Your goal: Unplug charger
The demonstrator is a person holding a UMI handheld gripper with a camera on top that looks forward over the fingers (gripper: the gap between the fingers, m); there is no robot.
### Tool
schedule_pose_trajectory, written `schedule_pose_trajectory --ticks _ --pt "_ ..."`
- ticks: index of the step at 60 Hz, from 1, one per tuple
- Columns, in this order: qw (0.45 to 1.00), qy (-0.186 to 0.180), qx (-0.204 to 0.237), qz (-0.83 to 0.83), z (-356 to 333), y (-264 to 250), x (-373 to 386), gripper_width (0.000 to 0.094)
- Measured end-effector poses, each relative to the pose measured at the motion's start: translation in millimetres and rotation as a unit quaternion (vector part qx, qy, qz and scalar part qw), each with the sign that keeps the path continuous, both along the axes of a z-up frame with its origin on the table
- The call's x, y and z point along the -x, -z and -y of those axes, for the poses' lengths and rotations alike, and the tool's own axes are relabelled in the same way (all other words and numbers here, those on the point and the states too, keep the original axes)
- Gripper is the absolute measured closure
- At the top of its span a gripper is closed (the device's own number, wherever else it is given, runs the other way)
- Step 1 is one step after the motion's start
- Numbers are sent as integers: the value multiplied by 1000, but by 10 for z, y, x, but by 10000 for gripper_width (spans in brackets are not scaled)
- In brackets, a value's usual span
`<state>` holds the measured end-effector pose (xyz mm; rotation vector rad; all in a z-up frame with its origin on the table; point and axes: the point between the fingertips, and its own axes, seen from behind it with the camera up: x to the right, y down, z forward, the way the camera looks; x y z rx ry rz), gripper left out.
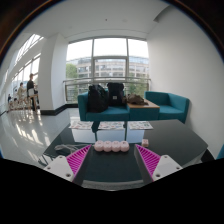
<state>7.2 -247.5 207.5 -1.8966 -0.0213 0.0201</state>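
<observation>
We see a bright room with tall windows [110,62], a teal upholstered sofa [130,108] carrying black bags [97,97], people standing far off by the window wall. Nearer, the dark glossy glass-topped surface [110,140]. On it, just ahead of and between the gripper [111,163] fingers, sits a pale pink-white ribbed block [111,146], probably the charger. The fingers stand wide apart, holding nothing. We judge: advance straight, centre the block, close firmly, then pull.
</observation>
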Motion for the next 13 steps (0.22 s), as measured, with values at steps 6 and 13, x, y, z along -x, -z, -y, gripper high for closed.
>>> schedule_pose_trajectory --ticks 6,13 --pt "1000 0 1 4 -13 18 4 84" --pt "1000 -5 1 -1 -24 24 27 85"
